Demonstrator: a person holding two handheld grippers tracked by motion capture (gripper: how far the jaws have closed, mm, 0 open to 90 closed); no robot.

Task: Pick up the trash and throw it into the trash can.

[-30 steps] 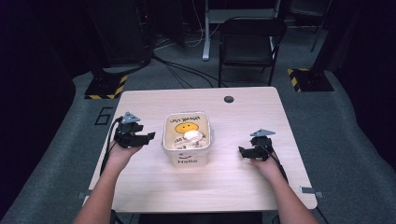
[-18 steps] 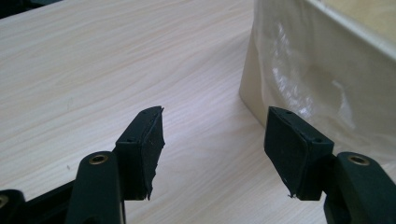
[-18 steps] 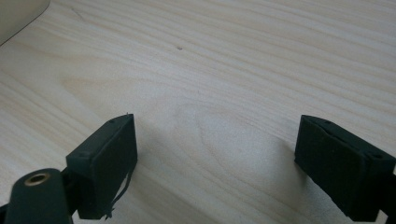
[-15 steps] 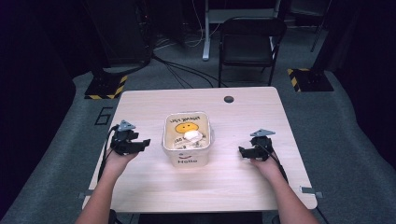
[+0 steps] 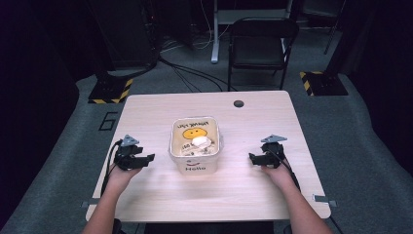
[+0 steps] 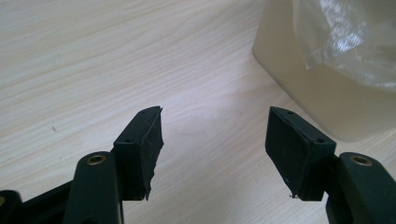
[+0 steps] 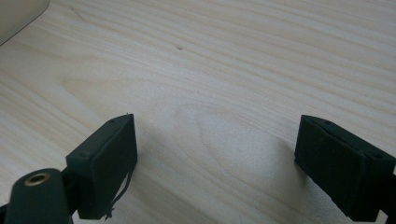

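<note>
A cream tub with a yellow smiley and the word "Hello" stands mid-table, and a white lump lies inside it. My left gripper rests low over the wood to the tub's left, pointing at it. Its jaws have just been opening a little, and it is open with bare table between the pads. The tub's wall and a clear plastic liner sit ahead on the right. My right gripper lies right of the tub, open over bare wood.
A round dark hole marks the table's far side. A black chair stands beyond the table, with cables on the floor. The tub's corner shows at the upper left in the right gripper view.
My left gripper has sunk toward the tabletop and drawn back toward the near edge, away from the tub. The right gripper has stayed put.
</note>
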